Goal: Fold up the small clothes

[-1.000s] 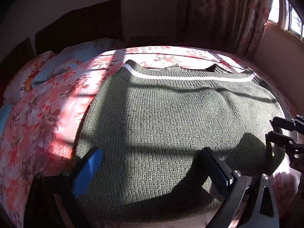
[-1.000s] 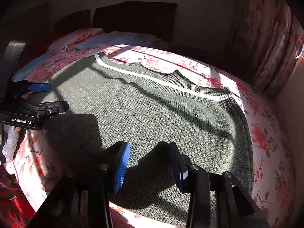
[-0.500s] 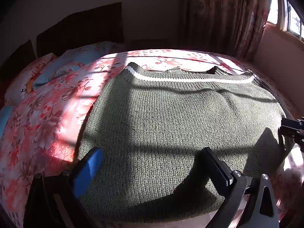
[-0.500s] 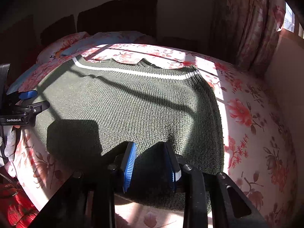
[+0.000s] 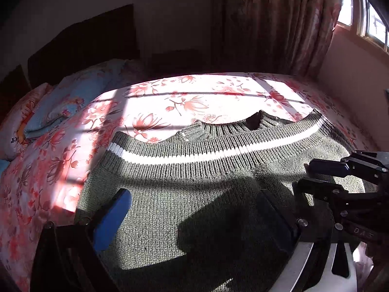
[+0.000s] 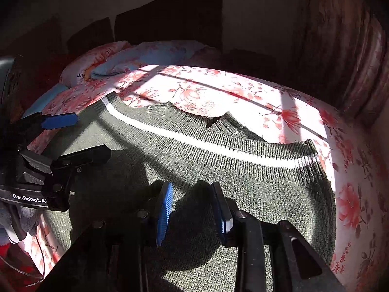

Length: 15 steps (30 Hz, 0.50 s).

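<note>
Both jaws gape wide, holding nothing: left gripper [image 5: 194,209] and right gripper [image 6: 192,209] hang over the sweater [image 5: 194,170], which lies flat on the bed [image 5: 194,95], stripe at 12 o'clock.

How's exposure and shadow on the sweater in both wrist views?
Left wrist view: floral bedsheet is blown out by window sun; left tongs throw a hard shadow on the sweater. Right wrist view: same glare on the sheet, right tongs shadow the knit, strong fisheye bending at edges.
</note>
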Motion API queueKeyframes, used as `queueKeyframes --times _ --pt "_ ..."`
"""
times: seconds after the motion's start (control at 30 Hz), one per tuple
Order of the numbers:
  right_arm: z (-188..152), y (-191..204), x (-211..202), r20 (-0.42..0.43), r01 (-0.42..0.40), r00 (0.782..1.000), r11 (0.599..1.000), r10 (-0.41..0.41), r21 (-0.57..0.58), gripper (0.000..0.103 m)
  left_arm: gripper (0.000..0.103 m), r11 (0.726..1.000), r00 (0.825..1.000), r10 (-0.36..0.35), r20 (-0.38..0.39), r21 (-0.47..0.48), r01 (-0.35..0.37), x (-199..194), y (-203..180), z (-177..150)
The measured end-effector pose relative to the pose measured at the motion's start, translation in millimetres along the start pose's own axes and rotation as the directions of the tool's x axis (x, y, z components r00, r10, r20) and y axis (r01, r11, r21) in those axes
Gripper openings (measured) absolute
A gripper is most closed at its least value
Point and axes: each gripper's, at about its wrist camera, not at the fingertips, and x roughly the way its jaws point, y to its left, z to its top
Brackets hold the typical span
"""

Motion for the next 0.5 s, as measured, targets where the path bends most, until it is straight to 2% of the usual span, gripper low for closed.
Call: queueKeyframes --times 0.03,0.1,0.17,0.27,0.4,0.5 --pt "-2.9 -2.9 -2.6 0.009 -0.01 1.0 1.0 0.01 -0.01 0.032 0.103 1.0 0.999 0.009 -0.034 0.011 -0.009 11.5 1.9 -2.4" --pt "-9.0 -14.4 -9.3 0.006 -0.008 1.0 1.0 0.008 -0.004 0.032 0.103 0.996 0.998 -0.063 -0.016 -0.063 0.062 13.3 18.6 -11.0" --pt "-16.8 -34.2 -16.6 0.001 -0.001 1.0 1.0 0.001 0.027 0.032 0.103 0.995 0.998 -0.058 -0.013 -0.084 0.057 10.1 28.8 -16.6" --pt "-20.7 -59.1 -25.2 -0.003 -0.053 0.999 0.993 0.053 0.11 0.027 0.103 0.995 0.999 -0.045 -0.01 -0.091 0.044 0.8 32.7 -18.6" --pt "2.6 -41.0 -22.4 -0.007 0.032 0.999 0.995 -0.031 0.091 0.03 0.103 0.996 0.999 -0.039 0.024 -0.085 0.041 -4.8 29.0 5.4" --pt "27.6 -15.6 -6.1 0.003 0.015 1.0 1.0 -0.015 0.019 0.03 0.103 0.998 1.0 -0.003 0.031 -0.064 0.005 6.1 23.3 29.9"
